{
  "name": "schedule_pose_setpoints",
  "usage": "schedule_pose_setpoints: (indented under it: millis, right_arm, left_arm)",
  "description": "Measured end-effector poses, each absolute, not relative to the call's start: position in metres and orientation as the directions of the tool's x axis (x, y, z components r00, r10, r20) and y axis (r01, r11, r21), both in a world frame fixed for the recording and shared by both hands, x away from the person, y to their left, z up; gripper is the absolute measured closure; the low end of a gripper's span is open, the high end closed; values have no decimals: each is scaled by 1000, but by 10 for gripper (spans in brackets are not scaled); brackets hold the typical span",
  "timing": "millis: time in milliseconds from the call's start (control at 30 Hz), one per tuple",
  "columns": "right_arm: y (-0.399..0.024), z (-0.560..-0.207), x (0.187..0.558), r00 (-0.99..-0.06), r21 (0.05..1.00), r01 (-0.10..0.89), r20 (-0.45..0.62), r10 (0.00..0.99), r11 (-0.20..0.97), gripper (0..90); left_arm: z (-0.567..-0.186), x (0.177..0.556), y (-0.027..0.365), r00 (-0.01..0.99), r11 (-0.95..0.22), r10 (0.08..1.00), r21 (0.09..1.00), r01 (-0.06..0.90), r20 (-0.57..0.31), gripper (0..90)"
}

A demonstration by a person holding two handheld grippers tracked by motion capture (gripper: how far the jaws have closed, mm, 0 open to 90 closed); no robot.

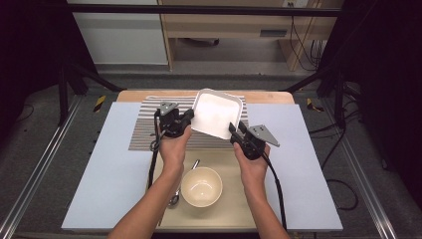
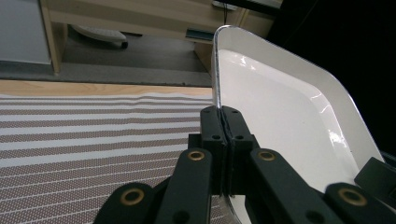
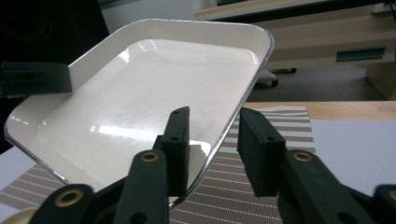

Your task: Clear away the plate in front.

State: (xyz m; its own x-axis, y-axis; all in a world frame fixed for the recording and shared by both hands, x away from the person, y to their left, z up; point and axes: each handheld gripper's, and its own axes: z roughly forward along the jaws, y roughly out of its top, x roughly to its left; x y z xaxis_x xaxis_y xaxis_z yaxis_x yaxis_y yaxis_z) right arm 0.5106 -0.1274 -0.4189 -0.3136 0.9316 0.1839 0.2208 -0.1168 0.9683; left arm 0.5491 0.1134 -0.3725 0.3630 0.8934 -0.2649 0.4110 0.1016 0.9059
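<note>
Bowl (image 1: 201, 186) and spoon (image 1: 175, 198) between forearms

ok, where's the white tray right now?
High view: the white tray is held tilted above the striped mat, upper centre. The left gripper clamps its left rim; the right gripper straddles its right rim, beyond the bowl.

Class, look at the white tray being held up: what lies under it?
Under the raised white tray lies the striped placemat on the table. The mat's part beneath the tray is covered in the high view.
</note>
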Motion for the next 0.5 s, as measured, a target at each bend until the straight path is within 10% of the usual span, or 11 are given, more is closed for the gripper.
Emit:
schedule_pose_setpoints:
  millis: [500]
  right_arm:
    - [-138,-407,525,-227,954,251,225,947,-167,861]
  left_arm:
    - [-380,536,101,374,91,891,907,411,-259,864]
